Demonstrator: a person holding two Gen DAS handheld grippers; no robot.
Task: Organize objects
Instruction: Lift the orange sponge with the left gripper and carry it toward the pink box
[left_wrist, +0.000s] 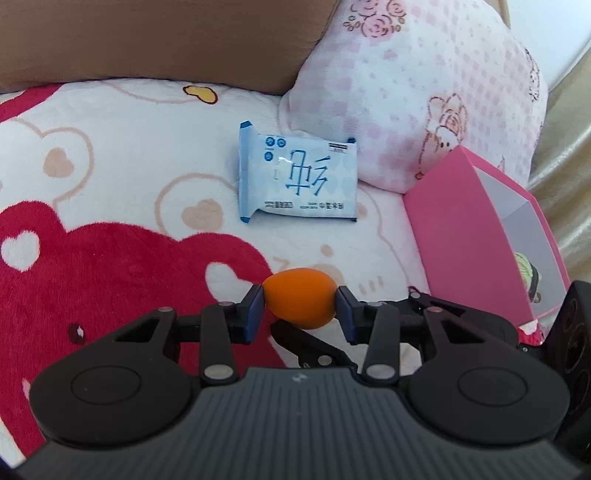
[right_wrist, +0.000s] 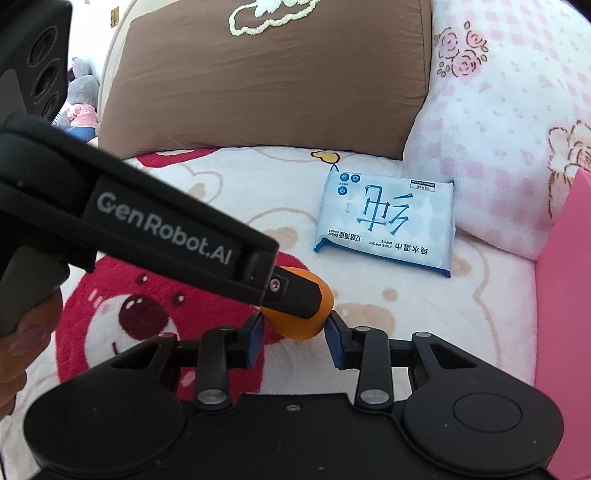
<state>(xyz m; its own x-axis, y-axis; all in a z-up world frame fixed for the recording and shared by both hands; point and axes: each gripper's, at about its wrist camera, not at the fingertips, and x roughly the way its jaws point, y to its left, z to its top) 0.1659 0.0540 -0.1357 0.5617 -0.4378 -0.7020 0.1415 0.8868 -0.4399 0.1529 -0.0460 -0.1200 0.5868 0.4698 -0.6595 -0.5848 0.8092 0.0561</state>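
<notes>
An orange egg-shaped sponge (left_wrist: 300, 300) is clamped between the blue pads of my left gripper (left_wrist: 300, 306), held above the blanket. In the right wrist view the same sponge (right_wrist: 295, 325) also sits between the pads of my right gripper (right_wrist: 294, 328), with the left gripper's finger (right_wrist: 295, 291) across its top. Both grippers close on it from different sides. A blue-white pack of wet wipes (left_wrist: 297, 177) lies on the blanket ahead; it also shows in the right wrist view (right_wrist: 386, 225). An open pink box (left_wrist: 480, 236) stands to the right.
A white and red bear-print blanket (left_wrist: 110, 184) covers the surface. A brown cushion (right_wrist: 266, 74) and a pink-checked pillow (right_wrist: 498, 129) lie at the back. The pink box wall (right_wrist: 565, 314) rises at the right edge. Plush toys (right_wrist: 81, 99) sit far left.
</notes>
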